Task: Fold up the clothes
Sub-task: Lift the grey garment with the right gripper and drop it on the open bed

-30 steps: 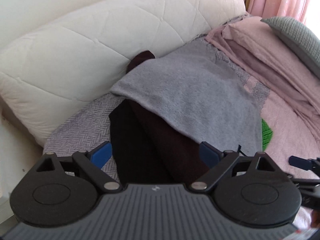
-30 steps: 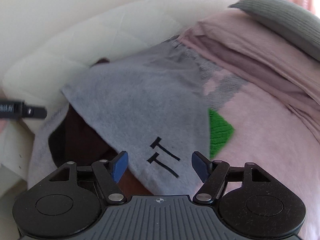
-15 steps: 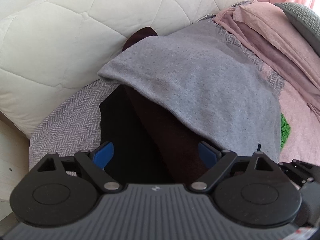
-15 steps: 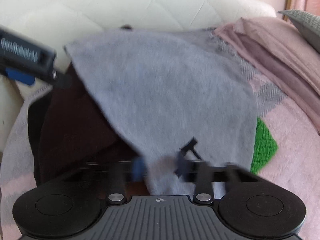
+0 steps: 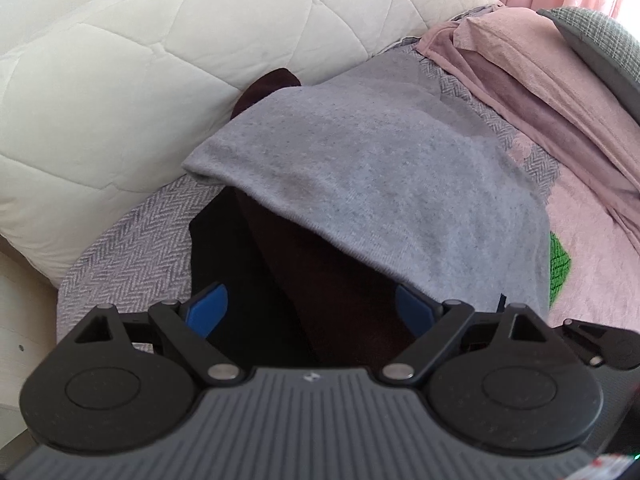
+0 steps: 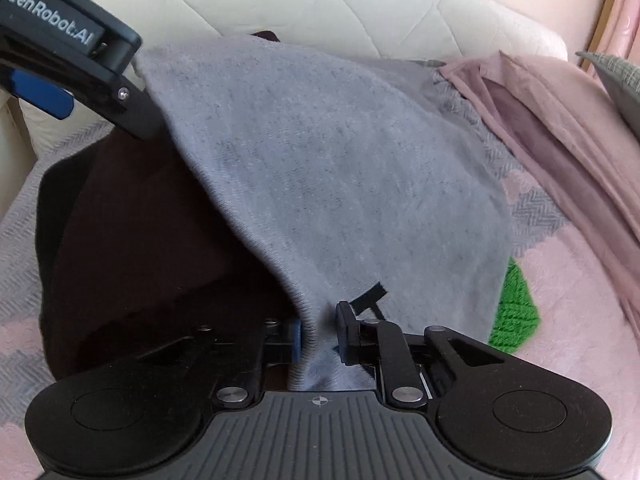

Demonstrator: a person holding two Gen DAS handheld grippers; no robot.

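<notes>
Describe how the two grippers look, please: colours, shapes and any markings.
Both are black, with a ribbed grey body, two round discs, silver pivots and blue finger pads. The left gripper bears white "GenRobot.AI" lettering on its side, seen from the right wrist. The right gripper has a small crosshair mark.

White lettering "GenRobot.AI" on the black body of the left gripper (image 6: 60, 36), upper left of the grey garment (image 6: 340, 168) in the right wrist view. No other legible text in either view; the garment's small black mark is unreadable.
</notes>
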